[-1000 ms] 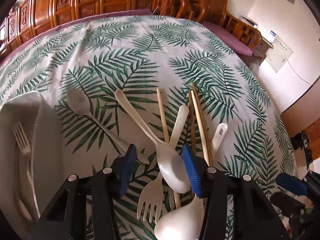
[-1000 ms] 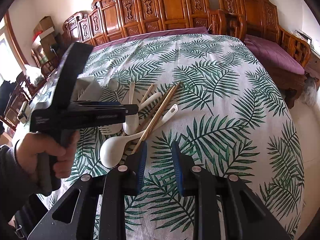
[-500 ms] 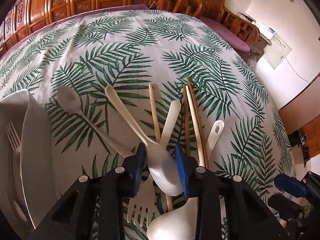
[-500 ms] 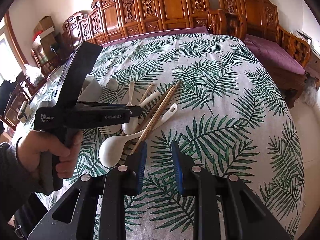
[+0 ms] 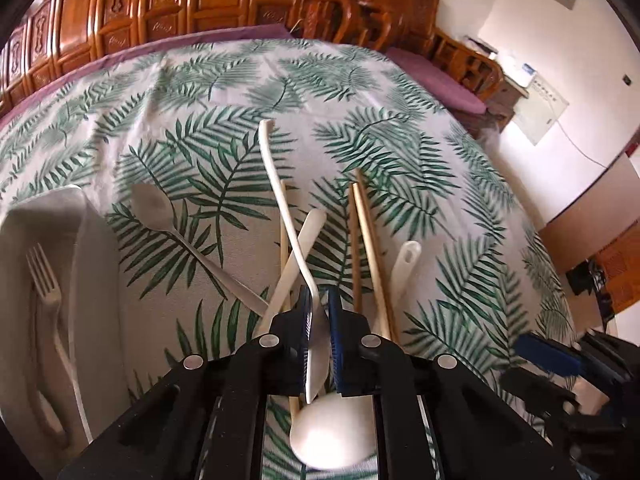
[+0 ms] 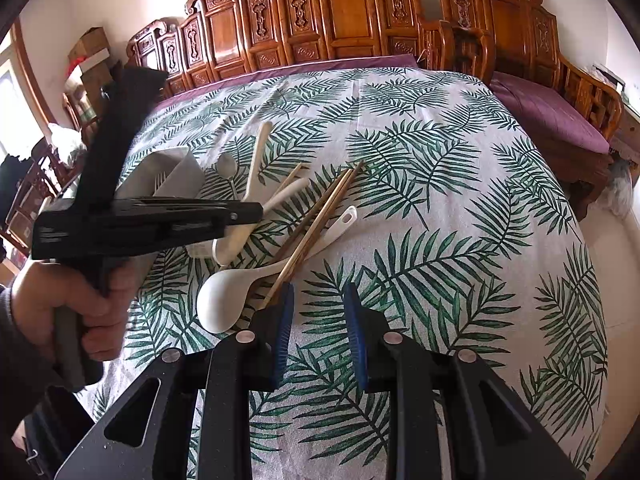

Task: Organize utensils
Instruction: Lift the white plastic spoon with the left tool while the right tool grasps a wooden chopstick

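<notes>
My left gripper (image 5: 319, 304) is shut on a cream spoon (image 5: 276, 184) and holds it by the bowl, handle tilted up and away over the pile; it also shows in the right wrist view (image 6: 256, 164). Below lie a white ladle (image 5: 332, 432), wooden chopsticks (image 5: 370, 248), a cream handle (image 5: 296, 256) and a grey spoon (image 5: 154, 208). A fork (image 5: 46, 280) lies in the white tray (image 5: 96, 264) at the left. My right gripper (image 6: 318, 300) is open and empty above the cloth, right of the ladle (image 6: 224, 296).
The table wears a palm-leaf cloth (image 6: 440, 184). Carved wooden chairs (image 6: 340, 12) line its far edge and a purple-cushioned bench (image 6: 552, 116) stands at the right. The table's right edge drops to the floor (image 6: 624, 260).
My left gripper closed on the cream spoon's bowl and lifted it, so its handle now tilts up off the pile. The right gripper has stayed in place.
</notes>
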{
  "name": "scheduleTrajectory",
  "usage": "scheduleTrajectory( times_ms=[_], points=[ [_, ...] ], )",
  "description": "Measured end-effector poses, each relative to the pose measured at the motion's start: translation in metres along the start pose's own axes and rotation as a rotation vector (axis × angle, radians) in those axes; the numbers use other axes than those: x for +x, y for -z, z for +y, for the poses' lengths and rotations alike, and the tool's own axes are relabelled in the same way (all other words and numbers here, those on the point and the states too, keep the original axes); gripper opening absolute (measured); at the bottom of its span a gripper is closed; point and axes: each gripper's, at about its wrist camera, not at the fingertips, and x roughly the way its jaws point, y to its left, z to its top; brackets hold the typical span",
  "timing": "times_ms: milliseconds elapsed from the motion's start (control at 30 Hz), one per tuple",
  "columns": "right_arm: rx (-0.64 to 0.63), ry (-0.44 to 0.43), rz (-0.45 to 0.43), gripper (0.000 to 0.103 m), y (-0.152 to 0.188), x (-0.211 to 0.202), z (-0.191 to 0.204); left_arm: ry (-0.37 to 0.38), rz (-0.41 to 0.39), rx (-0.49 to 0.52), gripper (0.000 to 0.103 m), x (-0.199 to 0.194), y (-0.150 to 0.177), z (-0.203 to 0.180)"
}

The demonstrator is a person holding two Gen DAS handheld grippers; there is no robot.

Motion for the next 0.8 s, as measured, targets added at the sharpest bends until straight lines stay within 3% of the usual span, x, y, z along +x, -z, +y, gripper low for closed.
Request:
scheduleTrajectory(
  times_ms=[333,800],
  points=[
    [-0.022,0.017,0.014,0.028,-0.003,0.017,0.017,0.032,-0.09,0.059,0.008,-0.071,0.02,0.007],
    [0.049,0.043,0.098,0.026,-0.017,0.074,0.012,0.041,-0.11,0.064,0.008,-0.104,0.054,0.029]
  ],
)
